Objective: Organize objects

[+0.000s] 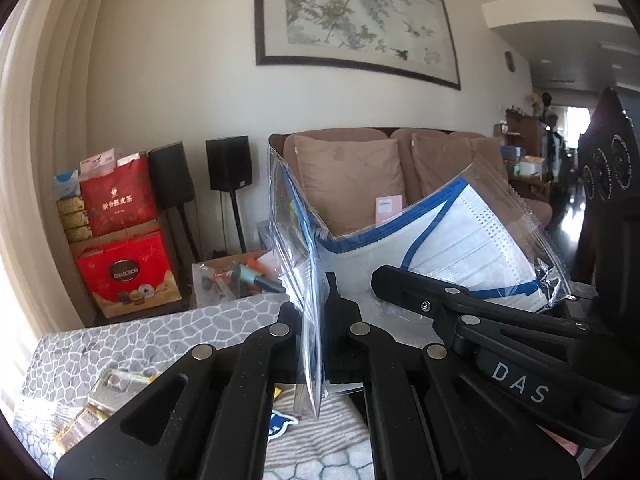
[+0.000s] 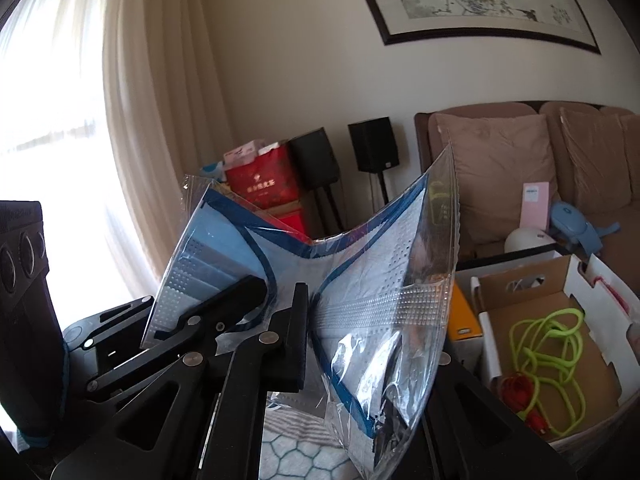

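Both grippers hold one clear plastic packet of face masks point(image 1: 476, 236) up in the air above a table covered with a grey cloth in a white honeycomb pattern point(image 1: 132, 340). The left gripper point(image 1: 316, 320) has its black jaws pressed together on one edge of the packet, which stands on edge between them and bends sharply toward the other side. The right gripper point(image 2: 306, 320) likewise pinches the packet with its jaws closed, so the white, blue-trimmed masks sag in a shallow V between the two tools. In the left wrist view the right gripper point(image 1: 384, 276) comes in from the right, its finger tip lying against the lower part of the packet. On the table below lie small foil-wrapped packets point(image 1: 100, 400) near the left edge. To the right of the table, an open cardboard box point(image 2: 560, 280) contains a coiled neon-green cord point(image 2: 548, 344). Behind stand a brown sofa with cushions point(image 1: 352, 176), two black speakers point(image 1: 229, 162), red gift boxes point(image 1: 124, 268) and a framed ink painting point(image 1: 360, 12) on the wall
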`<state>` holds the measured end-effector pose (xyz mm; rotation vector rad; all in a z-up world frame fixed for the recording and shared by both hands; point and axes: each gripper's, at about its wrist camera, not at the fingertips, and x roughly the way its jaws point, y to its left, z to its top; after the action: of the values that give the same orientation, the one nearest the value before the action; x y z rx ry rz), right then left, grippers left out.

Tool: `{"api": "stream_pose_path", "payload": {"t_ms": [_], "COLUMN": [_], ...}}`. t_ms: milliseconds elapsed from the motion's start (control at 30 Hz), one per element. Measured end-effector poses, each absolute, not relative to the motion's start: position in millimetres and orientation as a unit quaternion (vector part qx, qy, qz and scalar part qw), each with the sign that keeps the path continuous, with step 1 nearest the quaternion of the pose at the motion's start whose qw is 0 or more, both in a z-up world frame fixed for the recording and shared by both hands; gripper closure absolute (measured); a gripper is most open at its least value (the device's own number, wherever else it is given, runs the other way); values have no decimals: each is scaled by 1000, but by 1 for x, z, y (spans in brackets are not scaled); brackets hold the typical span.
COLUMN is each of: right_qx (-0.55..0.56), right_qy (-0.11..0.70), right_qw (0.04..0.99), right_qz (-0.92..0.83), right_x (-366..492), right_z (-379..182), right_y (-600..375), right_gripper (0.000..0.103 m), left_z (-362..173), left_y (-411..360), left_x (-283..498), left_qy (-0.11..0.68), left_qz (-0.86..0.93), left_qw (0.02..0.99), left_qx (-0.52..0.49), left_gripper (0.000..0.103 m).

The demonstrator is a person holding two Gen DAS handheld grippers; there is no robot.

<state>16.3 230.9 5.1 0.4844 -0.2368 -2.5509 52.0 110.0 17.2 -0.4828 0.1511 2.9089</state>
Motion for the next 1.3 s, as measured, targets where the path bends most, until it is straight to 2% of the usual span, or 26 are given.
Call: {"api": "stream_pose_path", "payload": {"t_ms": [433,1300], "right_qx": [174,175], "right_qy": [-102,-97], "right_qw": [241,235], "right_qz": [-949,-951], "right_x": [9,12], "right_z": [13,15], "right_y": [263,264], "right_gripper": [95,94], "left_z": [27,28], "left_y": [144,147], "left_x": [40,39], "left_qy": [72,82], "left_qz": [976,973], "left_qw": [116,120], "left_qx": [-170,-178], "left_gripper": [101,101]}}
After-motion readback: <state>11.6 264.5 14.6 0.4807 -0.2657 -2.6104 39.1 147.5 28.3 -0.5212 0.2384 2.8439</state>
